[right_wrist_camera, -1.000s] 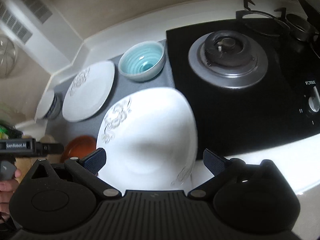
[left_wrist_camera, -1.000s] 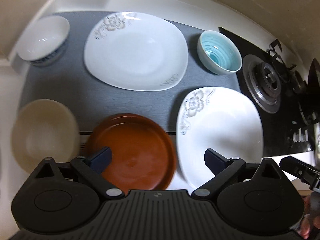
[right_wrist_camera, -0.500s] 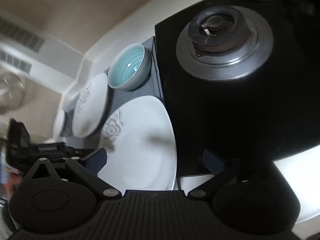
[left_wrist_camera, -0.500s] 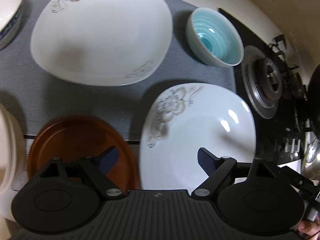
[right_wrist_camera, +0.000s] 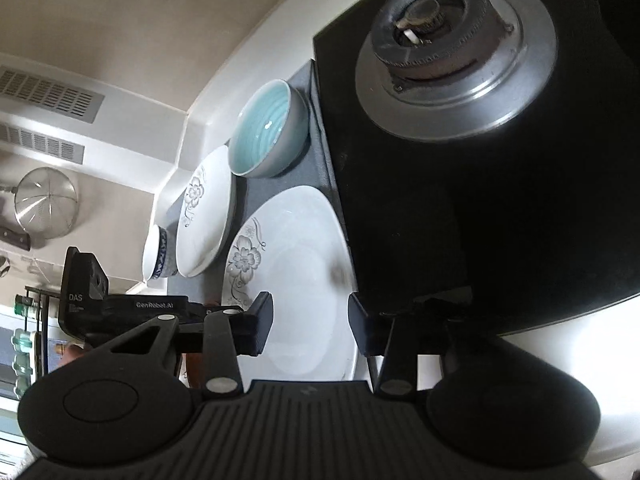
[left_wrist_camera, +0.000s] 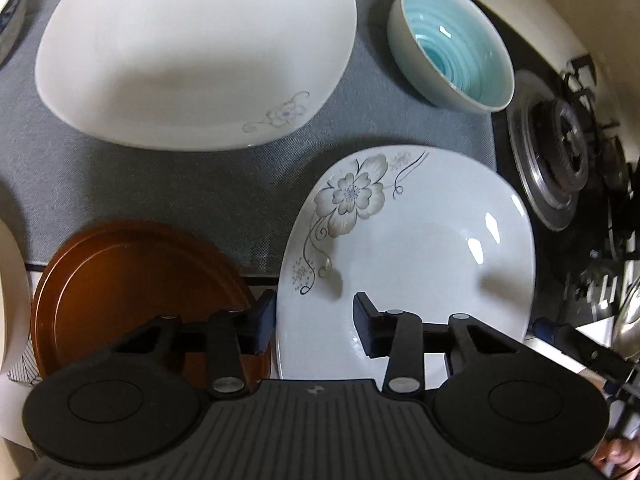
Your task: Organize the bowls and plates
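Note:
A white flowered plate (left_wrist_camera: 416, 256) lies at the near right of the grey mat (left_wrist_camera: 120, 168), next to the stove. My left gripper (left_wrist_camera: 314, 326) is partly closed and straddles this plate's left rim, one finger outside, one over the plate. My right gripper (right_wrist_camera: 310, 322) is partly closed and straddles the same plate's (right_wrist_camera: 296, 280) right rim. A second, larger flowered plate (left_wrist_camera: 192, 52) lies farther back. A turquoise bowl (left_wrist_camera: 452, 44) stands at the back right. A brown plate (left_wrist_camera: 132, 288) lies at the near left.
A black gas hob with a burner (right_wrist_camera: 456, 44) borders the mat on the right. A blue-patterned white bowl (right_wrist_camera: 158, 256) stands at the far left of the mat. A cream bowl edge (left_wrist_camera: 8, 280) shows at the left. A strainer (right_wrist_camera: 46, 202) hangs on the wall.
Both grippers have come down and closer to the near flowered plate. Their jaws have narrowed from wide open to a smaller gap on opposite rims of the plate.

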